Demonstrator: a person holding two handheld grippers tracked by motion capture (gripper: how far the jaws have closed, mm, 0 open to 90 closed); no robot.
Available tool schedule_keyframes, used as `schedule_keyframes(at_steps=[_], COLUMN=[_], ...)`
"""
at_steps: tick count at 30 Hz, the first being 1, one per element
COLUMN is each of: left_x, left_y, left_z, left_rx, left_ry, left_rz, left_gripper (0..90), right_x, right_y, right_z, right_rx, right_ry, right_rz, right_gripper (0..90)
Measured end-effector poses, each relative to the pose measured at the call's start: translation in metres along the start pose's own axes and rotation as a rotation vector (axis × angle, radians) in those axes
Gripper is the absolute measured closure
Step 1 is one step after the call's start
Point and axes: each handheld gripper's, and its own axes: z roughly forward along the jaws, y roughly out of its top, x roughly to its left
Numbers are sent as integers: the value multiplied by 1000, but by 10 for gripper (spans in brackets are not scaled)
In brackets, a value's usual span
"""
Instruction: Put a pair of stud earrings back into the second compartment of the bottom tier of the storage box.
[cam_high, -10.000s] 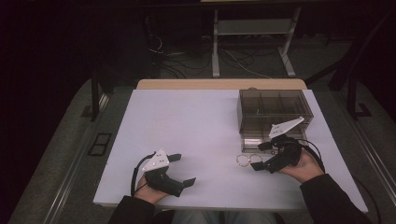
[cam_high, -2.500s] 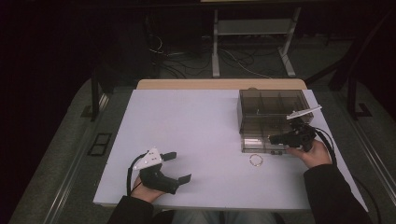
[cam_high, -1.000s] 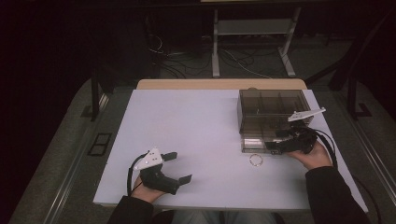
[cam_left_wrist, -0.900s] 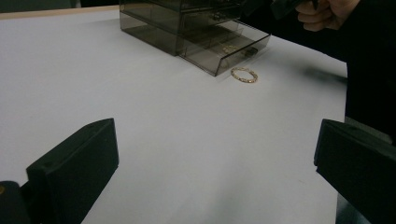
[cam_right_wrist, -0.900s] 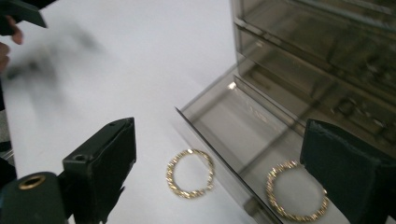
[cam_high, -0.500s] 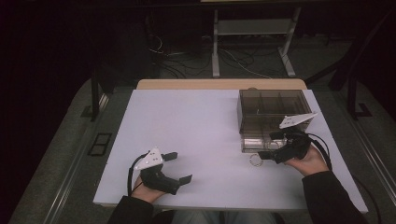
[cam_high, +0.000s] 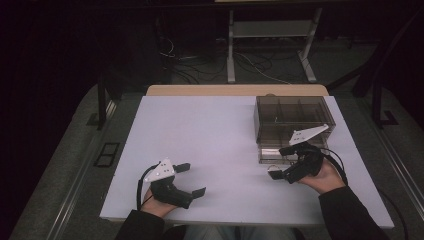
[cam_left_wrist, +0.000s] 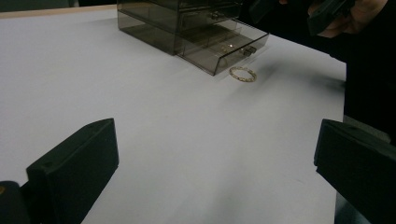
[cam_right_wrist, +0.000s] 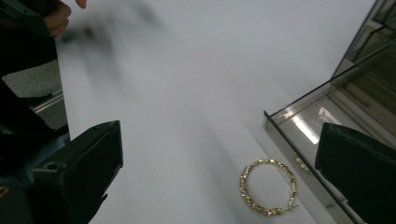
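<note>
left gripper (cam_high: 190, 179): lower left of the high view, resting low on the white table (cam_high: 200, 130), jaws spread wide with nothing between them.
right gripper (cam_high: 281, 161): lower right of the high view, jaws wide apart, empty, held over the ring.
gold ring (cam_right_wrist: 268, 187): flat on the table, lower centre of the right gripper view, just beside the drawer front.
drawer (cam_left_wrist: 224, 50): pulled out of the box, clear-walled.
smoky plastic box (cam_high: 291, 117): right of centre, beyond the ring.
</note>
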Motion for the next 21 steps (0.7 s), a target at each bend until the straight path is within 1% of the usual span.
schedule_keyframes(at_steps=[6, 10, 21], left_x=[0, 0, 0], left_y=[0, 0, 0], left_z=[0, 0, 1], left_rx=[1, 3, 3], left_ry=[0, -2, -3], left_rz=[1, 0, 0], left_gripper=[0, 0, 0], right_x=[4, 5, 6], right_y=[0, 0, -3], right_z=[6, 11, 21], right_rx=[13, 33, 80], right_ry=[13, 22, 35], right_rz=[-16, -24, -39], right_gripper=[3, 3, 3])
